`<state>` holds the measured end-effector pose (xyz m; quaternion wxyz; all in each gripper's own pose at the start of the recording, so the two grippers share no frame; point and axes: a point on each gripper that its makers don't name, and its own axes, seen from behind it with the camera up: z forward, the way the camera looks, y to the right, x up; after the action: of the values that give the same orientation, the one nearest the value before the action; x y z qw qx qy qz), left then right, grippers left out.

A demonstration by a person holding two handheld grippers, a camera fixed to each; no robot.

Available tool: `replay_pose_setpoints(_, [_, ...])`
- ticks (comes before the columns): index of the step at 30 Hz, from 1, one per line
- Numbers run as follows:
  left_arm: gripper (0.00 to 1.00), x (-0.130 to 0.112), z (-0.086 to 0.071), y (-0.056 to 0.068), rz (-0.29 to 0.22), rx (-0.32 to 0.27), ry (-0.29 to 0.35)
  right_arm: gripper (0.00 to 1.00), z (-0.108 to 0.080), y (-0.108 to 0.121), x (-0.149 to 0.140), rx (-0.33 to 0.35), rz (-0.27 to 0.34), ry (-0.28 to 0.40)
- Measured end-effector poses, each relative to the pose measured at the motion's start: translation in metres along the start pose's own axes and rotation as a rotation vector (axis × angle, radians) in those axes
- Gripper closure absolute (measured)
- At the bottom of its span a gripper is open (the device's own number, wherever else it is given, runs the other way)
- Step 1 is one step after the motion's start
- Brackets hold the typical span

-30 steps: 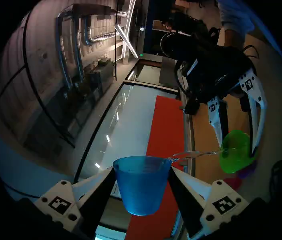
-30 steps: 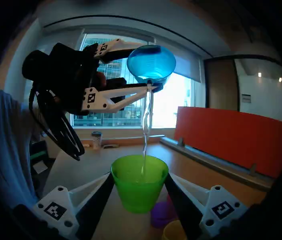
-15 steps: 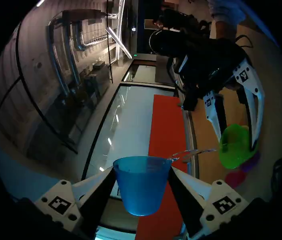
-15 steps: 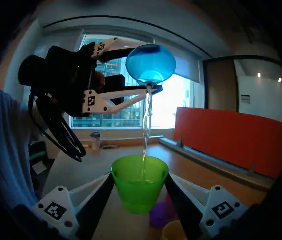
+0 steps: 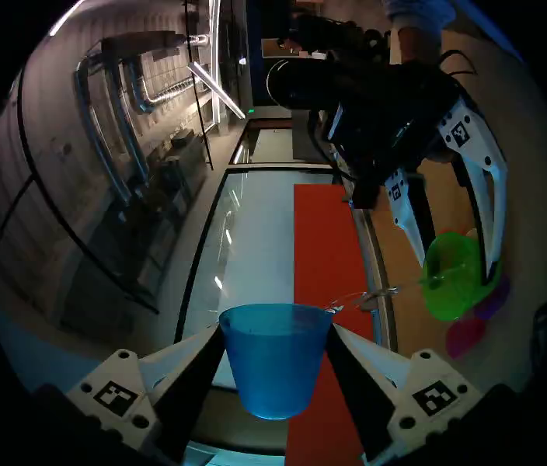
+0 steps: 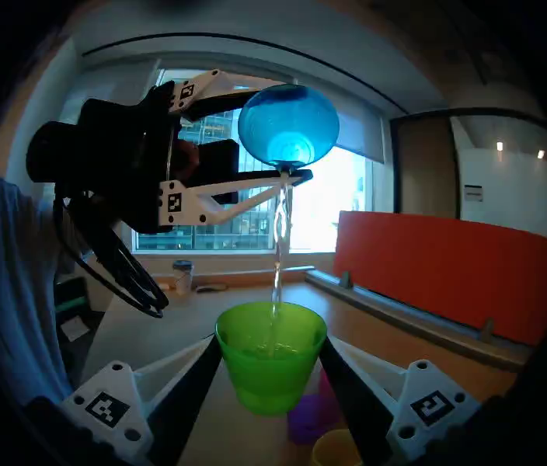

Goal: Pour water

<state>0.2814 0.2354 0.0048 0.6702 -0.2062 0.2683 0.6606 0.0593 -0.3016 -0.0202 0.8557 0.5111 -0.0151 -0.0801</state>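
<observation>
My left gripper (image 5: 275, 359) is shut on a blue cup (image 5: 273, 359), tipped on its side high in the air; the right gripper view shows that cup (image 6: 287, 126) and the left gripper (image 6: 235, 136) above. A thin stream of water (image 6: 278, 241) falls from its spout into a green cup (image 6: 270, 353). My right gripper (image 6: 270, 365) is shut on the green cup and holds it upright below. In the left gripper view the water (image 5: 367, 296) runs toward the green cup (image 5: 454, 273) between the right gripper's fingers (image 5: 402, 213).
A wooden table (image 6: 165, 326) lies below, with a purple cup (image 6: 304, 417) and a yellow cup (image 6: 336, 448) just under the green one. A red partition (image 6: 460, 268) stands to the right. A person's sleeve (image 6: 5, 311) is at left. Windows are behind.
The blue cup has tipped further, its mouth turning more toward the right gripper's camera. Water keeps pouring and the level in the green cup has risen slightly.
</observation>
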Motion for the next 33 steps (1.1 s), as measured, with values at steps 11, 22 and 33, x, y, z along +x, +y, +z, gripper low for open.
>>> replay_pose_setpoints(11, [0.13, 0.0062, -0.0029, -0.0039, 0.076, 0.015, 0.003, 0.1, -0.0001, 0.0005, 0.0005, -0.004, 0.001, 0.002])
replay_pose_setpoints(22, [0.13, 0.0071, -0.0017, -0.0033, 0.077, 0.005, 0.006, 0.11, 0.0011, 0.0003, 0.0007, -0.004, 0.002, 0.006])
replay_pose_setpoints(33, [0.13, 0.0051, 0.0008, -0.001, -0.027, -0.011, 0.009, 0.1, 0.0026, 0.0, 0.0029, -0.004, 0.002, 0.011])
